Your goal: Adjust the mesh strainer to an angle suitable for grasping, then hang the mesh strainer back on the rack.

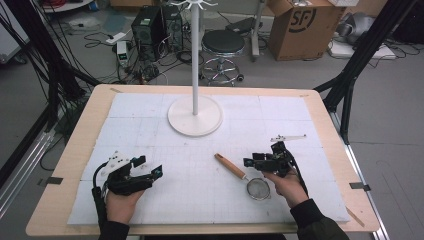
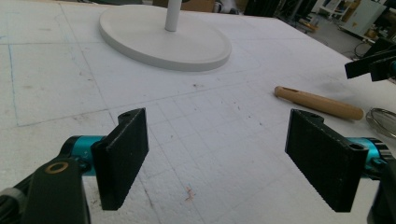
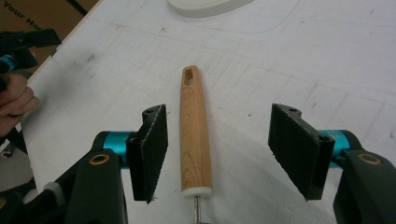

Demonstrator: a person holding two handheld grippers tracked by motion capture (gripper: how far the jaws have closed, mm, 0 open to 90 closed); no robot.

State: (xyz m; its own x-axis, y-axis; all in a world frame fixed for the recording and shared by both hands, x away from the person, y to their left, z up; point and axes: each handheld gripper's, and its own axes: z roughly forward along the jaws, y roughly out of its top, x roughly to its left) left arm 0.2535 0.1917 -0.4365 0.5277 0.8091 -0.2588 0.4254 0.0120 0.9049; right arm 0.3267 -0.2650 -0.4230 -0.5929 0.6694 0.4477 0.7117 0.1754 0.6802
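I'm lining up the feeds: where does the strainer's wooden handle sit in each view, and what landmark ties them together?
High view: wooden handle lies right of centre, slanting down-right to the mesh bowl, beside the right gripper.
Left gripper view: at the right edge, beyond the right-hand jaw.
Right gripper view: centre, between the open jaws, untouched.
Shared landmark: the white round stand base, beyond the handle.
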